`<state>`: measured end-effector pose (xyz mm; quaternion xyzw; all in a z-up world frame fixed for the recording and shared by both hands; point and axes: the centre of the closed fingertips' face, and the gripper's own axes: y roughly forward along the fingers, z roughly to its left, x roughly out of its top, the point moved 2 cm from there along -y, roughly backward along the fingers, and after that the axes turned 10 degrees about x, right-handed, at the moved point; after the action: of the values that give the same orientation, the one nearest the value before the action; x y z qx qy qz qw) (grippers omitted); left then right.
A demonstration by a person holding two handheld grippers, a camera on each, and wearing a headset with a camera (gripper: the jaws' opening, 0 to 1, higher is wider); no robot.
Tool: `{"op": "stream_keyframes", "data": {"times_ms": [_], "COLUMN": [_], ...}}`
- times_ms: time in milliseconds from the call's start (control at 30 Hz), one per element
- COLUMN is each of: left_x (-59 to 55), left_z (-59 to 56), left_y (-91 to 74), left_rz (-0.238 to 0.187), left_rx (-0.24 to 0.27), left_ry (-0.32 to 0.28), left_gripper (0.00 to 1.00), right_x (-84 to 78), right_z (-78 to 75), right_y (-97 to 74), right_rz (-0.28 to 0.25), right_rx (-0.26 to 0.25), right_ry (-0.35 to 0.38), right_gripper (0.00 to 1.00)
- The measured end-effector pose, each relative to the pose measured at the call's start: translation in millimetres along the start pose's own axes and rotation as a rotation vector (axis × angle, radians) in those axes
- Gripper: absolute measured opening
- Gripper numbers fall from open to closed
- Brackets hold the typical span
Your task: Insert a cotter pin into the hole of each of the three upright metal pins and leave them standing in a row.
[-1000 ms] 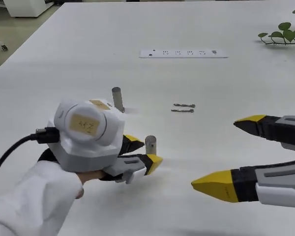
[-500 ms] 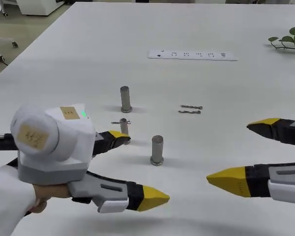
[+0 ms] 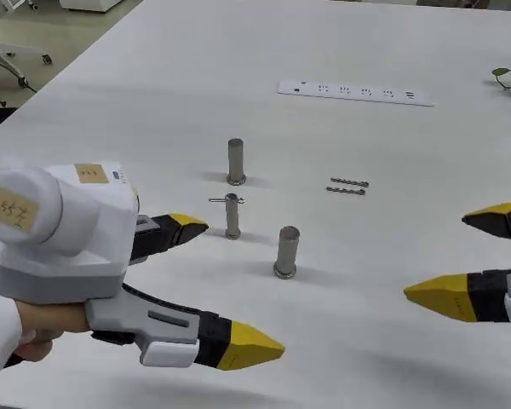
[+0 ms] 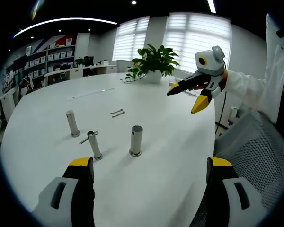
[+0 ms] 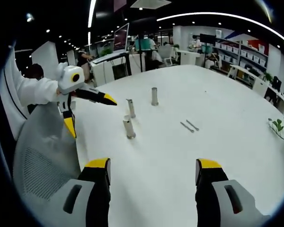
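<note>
We see three smooth cylindrical metal pins (image 3: 286, 251) upright on our matte white counter (image 3: 153, 102); the middle one carries a thin cotter pin (image 3: 227, 200). Two loose cotter pins (image 3: 347, 186), too small to detail, lie at their 2 o'clock. Left claw (image 3: 238, 286) and right claw (image 3: 439, 256), the latter cut off at the edge, gape empty, with the metal pins at the left claw's 12 o'clock

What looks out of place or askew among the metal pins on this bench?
Nothing is toppled: all three stand upright. The nearest metal pin sits off the line of the other two, and only the middle pin carries a cotter pin; two loose cotter pins lie nearby.
</note>
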<state>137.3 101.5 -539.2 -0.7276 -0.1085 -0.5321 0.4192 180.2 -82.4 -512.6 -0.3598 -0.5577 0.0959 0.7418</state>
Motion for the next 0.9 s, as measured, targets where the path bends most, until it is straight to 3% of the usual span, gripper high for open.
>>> {"op": "stream_keyframes", "data": {"times_ms": [100,300,533,667,900], "left_x": [2.5,5.4,7.6,8.6,11.3], "left_z": [0.4,-2.1,-7.5,-10.4,-8.2], "left_y": [-4.2,-9.7,-13.9,-16.2,-19.5], "left_rz": [-0.011,-0.025,-0.037,-0.036,-0.049], "left_rx": [0.007,0.012,-0.003,-0.01,0.01], "left_ry": [-0.009,-0.032,-0.054,-0.052,-0.057], "left_gripper": [0.99,0.99,0.95,0.95,0.96], "right_x": [5.1,17.7,32.8,39.7,36.8], "right_z": [-9.3,-32.1,-55.8,-65.9,-77.6], "right_y": [1.3,6.0,16.2,25.1,52.7], "right_rz": [0.026,0.067,0.105,0.16,0.261], "right_rx": [0.016,0.027,0.045,0.06,0.134], "right_ry": [-0.022,-0.103,-0.171,-0.234,-0.271], "right_gripper": [0.58,0.52,0.32,0.29,0.18]}}
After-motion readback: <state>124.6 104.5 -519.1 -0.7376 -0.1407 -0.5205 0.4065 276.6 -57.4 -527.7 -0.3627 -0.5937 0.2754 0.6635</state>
